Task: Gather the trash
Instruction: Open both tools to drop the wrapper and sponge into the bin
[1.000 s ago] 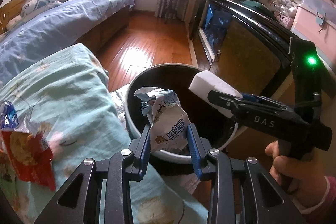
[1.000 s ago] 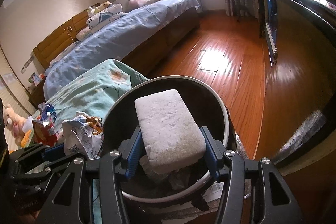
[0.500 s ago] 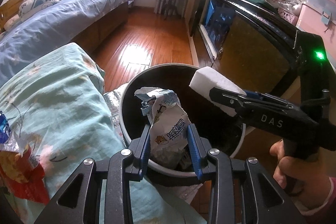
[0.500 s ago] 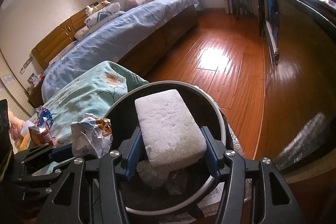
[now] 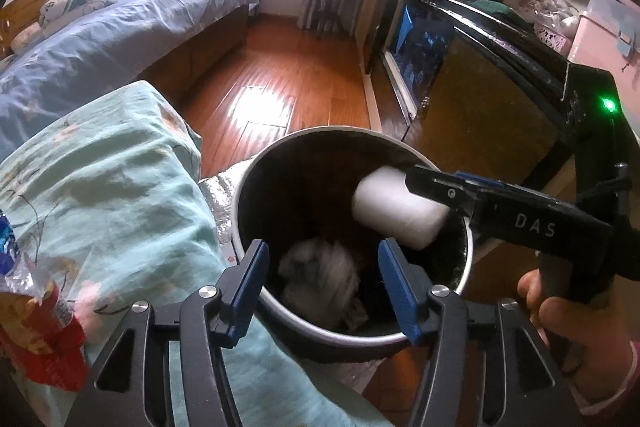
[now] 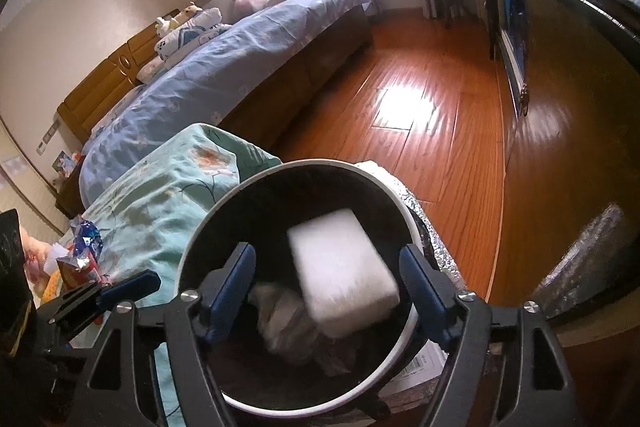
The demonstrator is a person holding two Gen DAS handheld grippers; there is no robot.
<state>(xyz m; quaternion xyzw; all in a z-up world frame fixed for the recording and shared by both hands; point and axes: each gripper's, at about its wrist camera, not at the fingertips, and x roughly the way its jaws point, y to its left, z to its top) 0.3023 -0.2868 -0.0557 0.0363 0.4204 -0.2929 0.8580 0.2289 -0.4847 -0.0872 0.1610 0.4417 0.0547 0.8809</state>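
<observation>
Both grippers tilt downward, the left gripper and the right gripper with jaws just opened, blue fingers spread and pressing nothing, right hand at four o'clock

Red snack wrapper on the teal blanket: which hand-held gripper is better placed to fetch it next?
Probably the left hand-held gripper: its jaws stand open and empty over the bin, and the red snack wrapper lies right beside it. The right hand-held gripper sits on the bin's far side.
</observation>
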